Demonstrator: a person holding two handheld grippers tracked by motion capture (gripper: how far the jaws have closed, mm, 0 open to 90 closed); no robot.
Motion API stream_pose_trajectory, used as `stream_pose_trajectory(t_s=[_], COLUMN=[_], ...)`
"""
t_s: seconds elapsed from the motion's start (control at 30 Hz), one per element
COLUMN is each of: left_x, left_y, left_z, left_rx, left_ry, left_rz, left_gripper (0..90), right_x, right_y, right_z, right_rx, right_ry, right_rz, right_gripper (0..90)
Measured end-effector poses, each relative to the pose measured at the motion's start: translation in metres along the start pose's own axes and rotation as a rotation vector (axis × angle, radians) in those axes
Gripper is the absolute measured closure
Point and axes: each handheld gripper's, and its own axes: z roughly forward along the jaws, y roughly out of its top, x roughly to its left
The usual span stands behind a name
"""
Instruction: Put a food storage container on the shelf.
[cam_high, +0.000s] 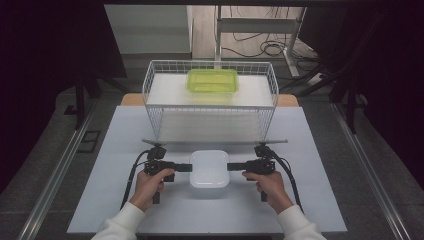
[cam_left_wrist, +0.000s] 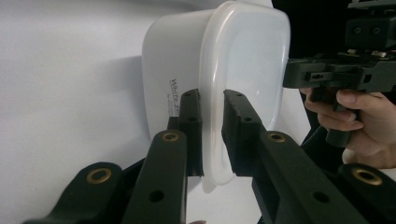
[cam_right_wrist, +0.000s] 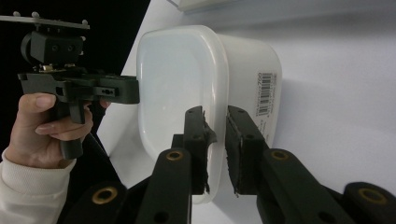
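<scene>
On the white table (cam_high: 110, 200), a white lidded container (cam_high: 209, 169) with rounded corners.

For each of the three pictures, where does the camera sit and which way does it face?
High view: above the person's side, facing forward and down on the table; both forearms enter from below.
Left gripper view: rides on the left gripper, looking along its jaws clamped on the white container's rim; the other hand is beyond.
Right gripper view: rides on the right gripper, jaws around the opposite rim; the left hand is beyond.
Shared: all views show the white container; the high view adds the wire basket and green box.
</scene>
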Motion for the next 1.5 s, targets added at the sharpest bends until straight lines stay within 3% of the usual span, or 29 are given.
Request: stream_pose_trajectory(t_s=[0.27,0.77,1.33,1.5], left_x=[-0.006,-0.033,-0.051,-0.062], left_y=[0.0,0.005,0.007,0.01], left_z=[-0.004,-0.025,-0.037,-0.043], left_rx=[-0.019,-0.076,-0.113,-0.135], left_ry=[-0.005,-0.007,-0.008,-0.003], left_rz=[0.028,0.118,0.17,0.207], left_gripper=[78.7,78.7,78.6,78.7], right_x=[0.008,0.032,0.05,0.056], right_y=[0.002,0.007,0.009,0.012], right_z=[-0.006,-0.023,-0.037,-0.043], right_rx=[-0.016,-0.08,-0.118,-0.141], right_ry=[-0.008,-0.006,-0.019,-0.015], right_rz=[-0.058,-0.175,-0.258,-0.285], right_gripper=[79.1,79.0,78.8,78.7])
